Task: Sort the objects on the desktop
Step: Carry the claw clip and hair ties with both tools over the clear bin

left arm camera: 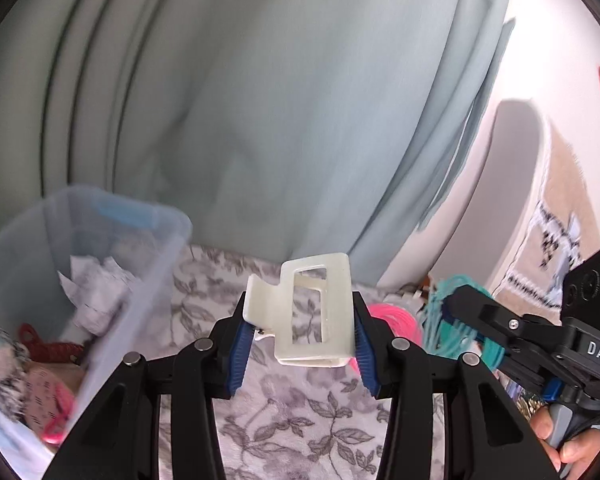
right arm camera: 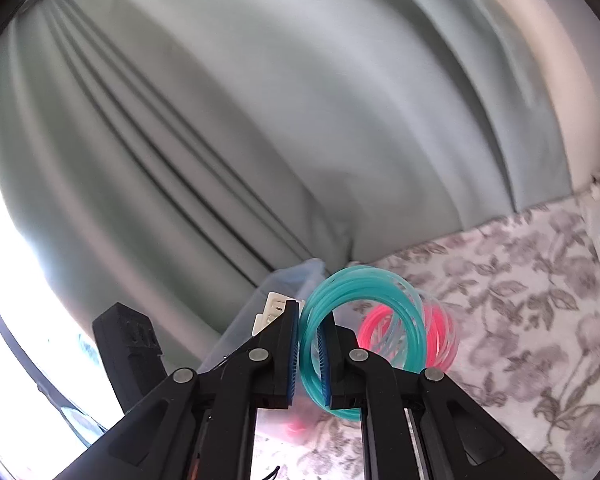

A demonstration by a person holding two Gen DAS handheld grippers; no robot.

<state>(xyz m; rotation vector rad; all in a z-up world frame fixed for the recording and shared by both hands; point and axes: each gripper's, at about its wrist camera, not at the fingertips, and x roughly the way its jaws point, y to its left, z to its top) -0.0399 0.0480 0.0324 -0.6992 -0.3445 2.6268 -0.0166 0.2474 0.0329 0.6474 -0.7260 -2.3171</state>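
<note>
Far left, the clear plastic bin [left arm camera: 100, 264] sits on the floral cloth [left arm camera: 300, 420] and already holds stuff: crumpled white paper [left arm camera: 96, 292], a red cord [left arm camera: 52, 346], something pink and blurry at the bottom [left arm camera: 56, 420], and a fuzzy grey-blue item at the edge that I can't identify. So part of the sort looks done, as a guess from the contents.

Middle: left gripper [left arm camera: 300, 344] is raised above the cloth, blue pads pinching the white hair claw clip [left arm camera: 316, 312] from both sides. The clip is off the surface, just right of the bin rim and not over it yet. Likely next stop is the bin, but that's judgement only.

Right: right gripper [right arm camera: 313, 356] has its pads nearly together, clamped on a strand bundle of the teal coil [right arm camera: 360, 320]. The teal loops stand up around the right finger. The pink coil [right arm camera: 432, 336] is right behind it, touching or tangled with the teal; too blurred to tell whether it's lifted along. In the left wrist view both coils show beside the clip, with the right gripper coming in from the right edge.

Left to do: clip still to drop, teal coil still in hand, pink coil not placed. Nothing else loose shows on the visible cloth, apart from some clutter at the far right edges that's too small to name.
</note>
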